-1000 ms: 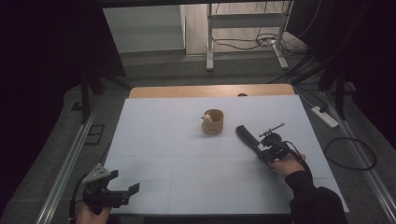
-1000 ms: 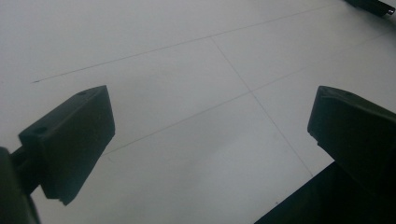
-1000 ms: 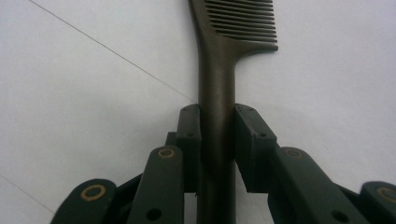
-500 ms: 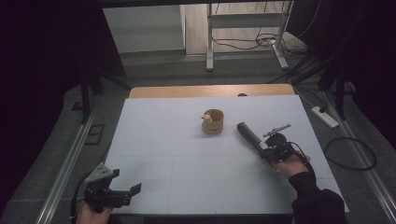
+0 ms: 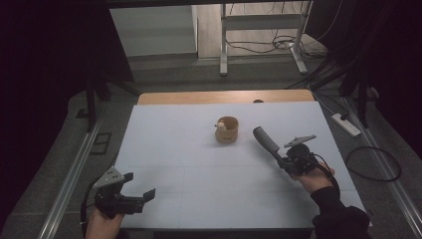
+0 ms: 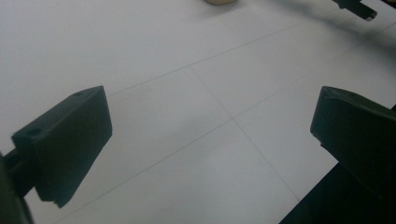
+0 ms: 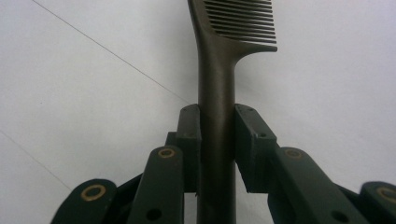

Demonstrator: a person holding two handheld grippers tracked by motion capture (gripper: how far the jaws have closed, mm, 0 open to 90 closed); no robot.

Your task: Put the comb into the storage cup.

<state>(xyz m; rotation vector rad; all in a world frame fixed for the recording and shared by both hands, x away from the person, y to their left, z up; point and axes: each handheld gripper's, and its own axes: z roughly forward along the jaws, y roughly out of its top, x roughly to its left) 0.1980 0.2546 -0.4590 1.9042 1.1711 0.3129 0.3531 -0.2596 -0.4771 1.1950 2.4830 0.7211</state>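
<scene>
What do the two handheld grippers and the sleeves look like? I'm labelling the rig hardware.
Both are black. The left gripper has blocky, wedge-shaped pads and a grey three-cornered plate on top. The right gripper has linkage arms with brass-coloured rivets, a grey plate and a trailing black cable. The right forearm wears a dark sleeve.

The right gripper point(image 5: 284, 162), clamped on the handle of a dark plastic comb point(image 5: 265, 141), has drifted slightly toward the table's far side over the last second, and the comb's toothed end now lies nearer the small round wooden cup point(image 5: 227, 130), though still apart from it. The left gripper point(image 5: 141, 198), jaws spread wide, has edged a little toward the near left corner of the white table point(image 5: 199, 169)
</scene>
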